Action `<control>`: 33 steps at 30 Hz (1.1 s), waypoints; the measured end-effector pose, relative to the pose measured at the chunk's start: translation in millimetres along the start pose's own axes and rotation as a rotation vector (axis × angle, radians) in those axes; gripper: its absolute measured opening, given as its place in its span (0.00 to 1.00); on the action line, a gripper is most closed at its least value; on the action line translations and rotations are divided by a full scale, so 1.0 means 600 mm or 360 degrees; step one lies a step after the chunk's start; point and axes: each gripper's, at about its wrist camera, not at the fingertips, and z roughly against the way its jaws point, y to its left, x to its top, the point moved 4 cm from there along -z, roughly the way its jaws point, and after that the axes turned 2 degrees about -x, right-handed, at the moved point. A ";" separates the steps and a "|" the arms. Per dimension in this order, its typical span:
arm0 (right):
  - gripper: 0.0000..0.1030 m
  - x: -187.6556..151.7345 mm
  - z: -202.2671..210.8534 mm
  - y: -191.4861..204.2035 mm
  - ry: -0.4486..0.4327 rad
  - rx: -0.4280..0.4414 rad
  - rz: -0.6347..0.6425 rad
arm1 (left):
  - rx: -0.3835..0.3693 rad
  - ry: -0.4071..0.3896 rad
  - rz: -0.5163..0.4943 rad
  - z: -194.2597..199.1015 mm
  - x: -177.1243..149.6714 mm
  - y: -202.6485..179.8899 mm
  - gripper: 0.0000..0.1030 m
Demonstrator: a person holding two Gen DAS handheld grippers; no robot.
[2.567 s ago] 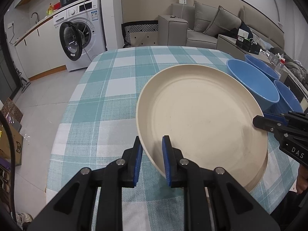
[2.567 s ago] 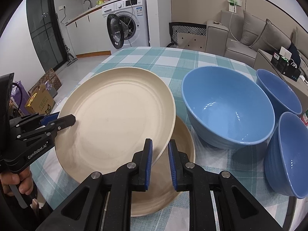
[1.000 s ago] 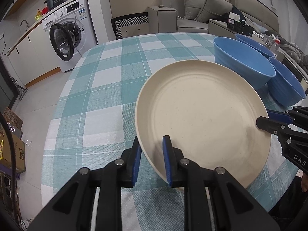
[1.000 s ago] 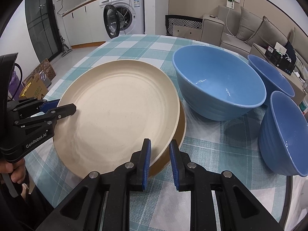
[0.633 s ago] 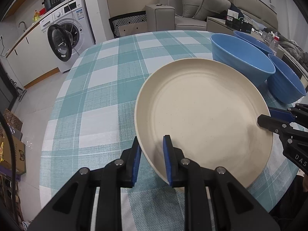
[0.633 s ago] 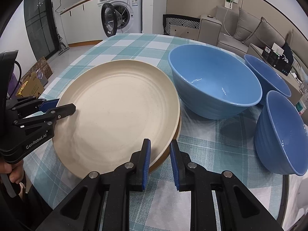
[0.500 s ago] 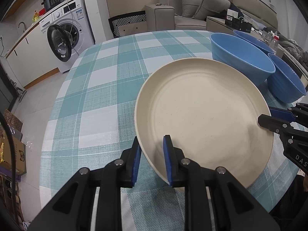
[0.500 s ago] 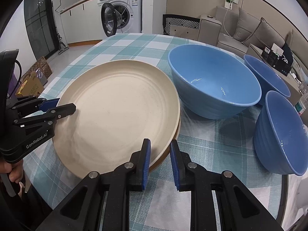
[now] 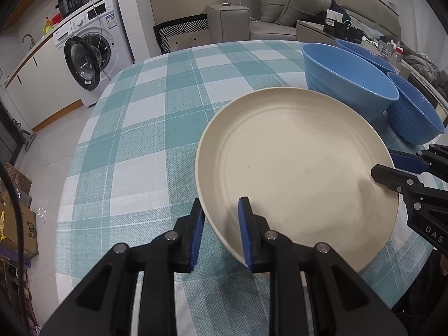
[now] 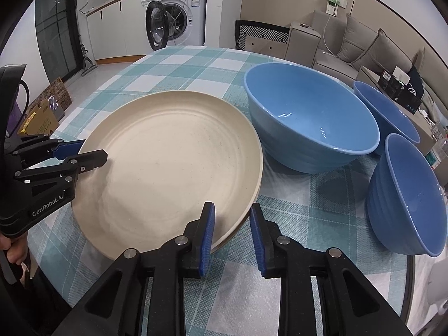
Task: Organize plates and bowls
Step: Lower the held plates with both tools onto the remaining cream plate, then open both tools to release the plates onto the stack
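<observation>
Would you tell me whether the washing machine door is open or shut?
Open: the washing machine door swings out, showing the drum.

A teal-and-white checked cloth [image 9: 156, 128] is covering the table [image 10: 322, 288]. Lying on it are a cream plate stack [image 10: 173, 162], seemingly two plates, and three blue bowls [image 10: 310, 123] beside it.

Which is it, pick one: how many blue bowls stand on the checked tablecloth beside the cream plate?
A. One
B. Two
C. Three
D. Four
C: the right wrist view shows a large blue bowl next to the cream plate, with two smaller blue bowls further right on the checked tablecloth.
</observation>
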 end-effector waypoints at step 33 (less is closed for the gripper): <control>0.72 0.013 0.034 0.024 -0.0151 0.0199 0.0024 | -0.0096 -0.0023 0.0008 0.018 0.003 -0.001 0.46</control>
